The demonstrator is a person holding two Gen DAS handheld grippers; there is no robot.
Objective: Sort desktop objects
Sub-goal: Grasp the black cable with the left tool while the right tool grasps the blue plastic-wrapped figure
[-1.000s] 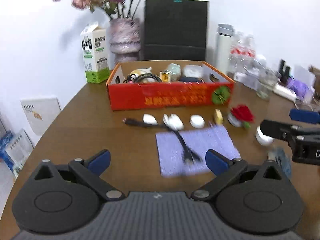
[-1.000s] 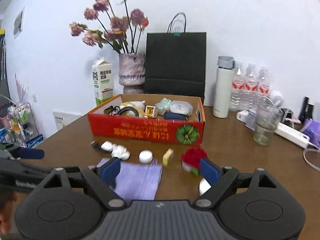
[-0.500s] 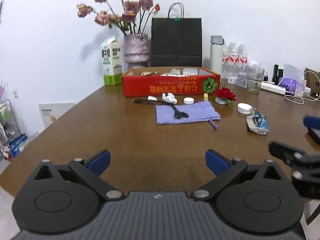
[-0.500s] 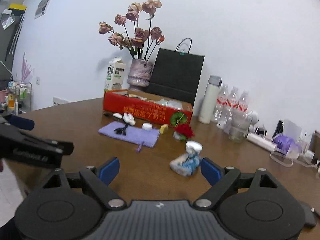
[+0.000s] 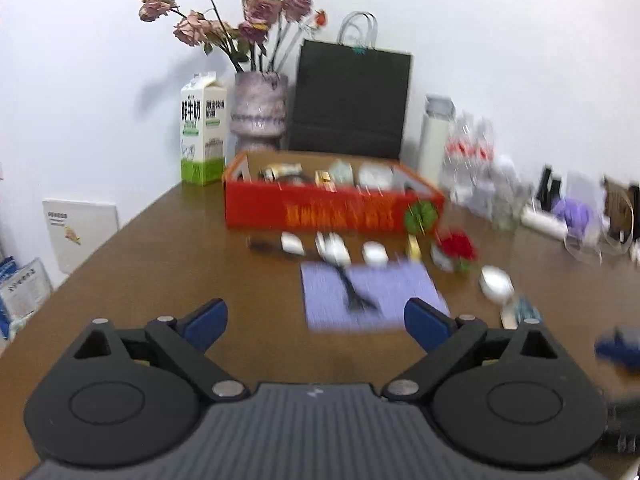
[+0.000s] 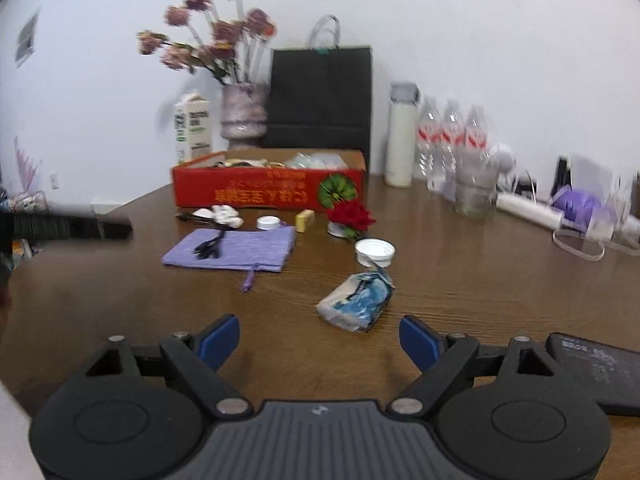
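Note:
A red cardboard box (image 5: 332, 212) (image 6: 268, 194) with small items in it stands mid-table. In front of it lie a purple cloth (image 5: 372, 296) (image 6: 236, 248) with a black cable (image 6: 210, 246) on it, white small parts (image 5: 332, 248), a yellow block (image 6: 305, 220), a red flower (image 6: 352, 216), a white cap (image 6: 375, 251) and a crumpled blue-white packet (image 6: 356, 300). My left gripper (image 5: 316, 318) hovers before the cloth, jaws closing with nothing between them. My right gripper (image 6: 320, 336) is open just short of the packet.
Along the back stand a milk carton (image 5: 202, 136), a vase of dried flowers (image 5: 258, 112), a black paper bag (image 6: 320, 96), a white flask (image 6: 401, 140), water bottles (image 6: 452, 136) and a glass (image 6: 474, 192). A black flat slab (image 6: 592, 368) lies at my right.
The left gripper swung back from the table, then forward toward the cloth again. The right gripper pulled back from the box and sank, now facing the crumpled packet.

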